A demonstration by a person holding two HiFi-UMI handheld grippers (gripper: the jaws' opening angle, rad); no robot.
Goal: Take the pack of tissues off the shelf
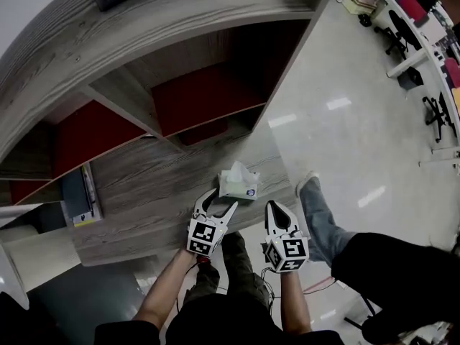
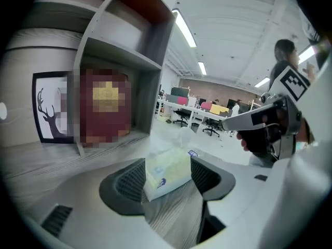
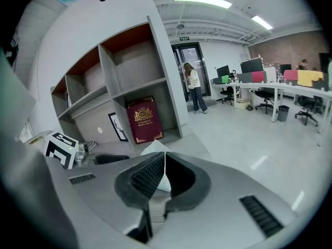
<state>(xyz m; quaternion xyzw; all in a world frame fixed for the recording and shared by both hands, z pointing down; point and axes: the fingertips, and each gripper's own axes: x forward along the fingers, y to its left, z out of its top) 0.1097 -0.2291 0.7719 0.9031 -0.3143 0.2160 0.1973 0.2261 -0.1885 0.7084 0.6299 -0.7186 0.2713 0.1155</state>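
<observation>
The pack of tissues [image 1: 237,183] is a small white and pale-yellow pack with a tissue sticking out of the top. It lies on the grey wooden ledge [image 1: 144,192] of the shelf, near its right end. My left gripper [image 1: 221,200] is open just in front of it. In the left gripper view the pack [image 2: 167,171] rests on the wood between the spread jaws of my left gripper [image 2: 168,162], and the pads do not squeeze it. My right gripper [image 1: 274,207] hovers to the right of the pack, off the ledge's end, shut and empty. Past my right gripper [image 3: 165,158] a white corner of the pack [image 3: 154,148] peeks out.
A dark red book [image 3: 143,119] and a framed deer picture [image 3: 117,126] stand in the shelf's lower compartments. Books [image 1: 79,196] lie at the ledge's left end. A person's leg and shoe [image 1: 316,214] are on the glossy floor right of the shelf. Desks and chairs [image 3: 270,95] stand beyond.
</observation>
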